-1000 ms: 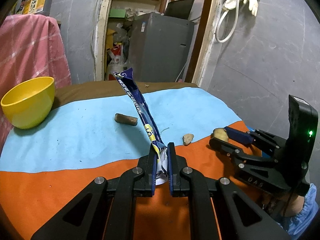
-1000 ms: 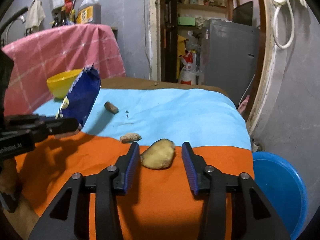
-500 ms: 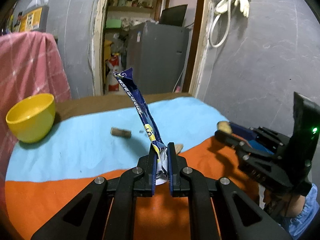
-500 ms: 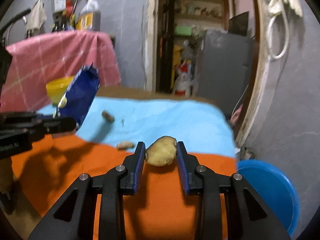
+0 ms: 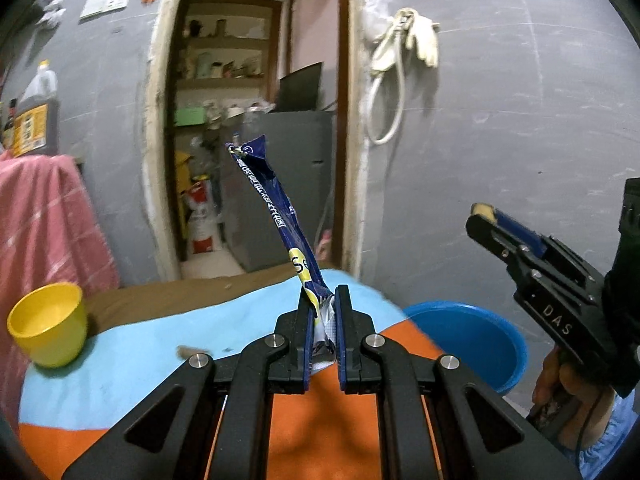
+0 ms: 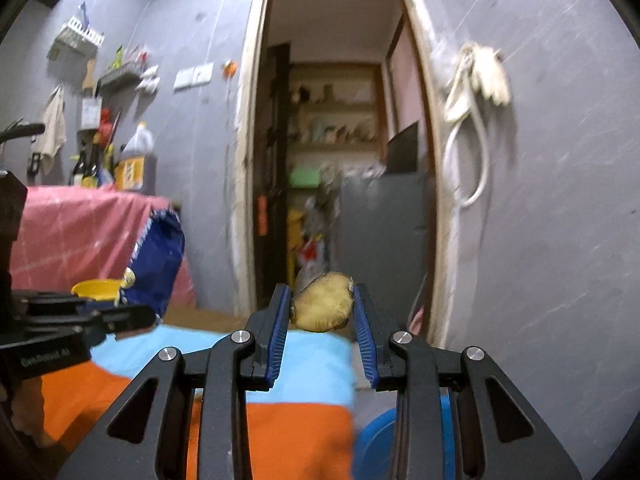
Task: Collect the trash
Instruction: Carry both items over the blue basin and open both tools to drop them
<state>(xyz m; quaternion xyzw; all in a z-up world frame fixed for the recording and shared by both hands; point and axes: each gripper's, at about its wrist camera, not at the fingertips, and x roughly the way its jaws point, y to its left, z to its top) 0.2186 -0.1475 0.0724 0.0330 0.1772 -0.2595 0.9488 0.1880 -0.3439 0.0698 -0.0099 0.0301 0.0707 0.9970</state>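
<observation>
A blue snack wrapper (image 5: 280,216) is pinched at its lower end between the narrow, closed jaws of the left claw (image 5: 323,308), and it stands up and leans away to the left above the fingertips. A yellowish-brown scrap, like a piece of potato peel (image 6: 322,302), sits clamped between the blue pads of the right claw (image 6: 322,304), raised clear of the surface. The right claw is level with the left one, well off to its right, held by a person's hand (image 5: 568,392) in a blue sleeve.

Below both claws lies a desk (image 5: 168,336) covered with a cloth of light blue and orange bands. On the blue band, ahead and to the left of the left claw, rests a small brown scrap (image 5: 190,352). Farther left, at the cloth's edge, stands a yellow cup (image 5: 48,324). A blue basin (image 5: 468,340) sits low beyond the desk's right end, between the two claws and beneath the right one. Behind stands a grey wall with an open doorway.
</observation>
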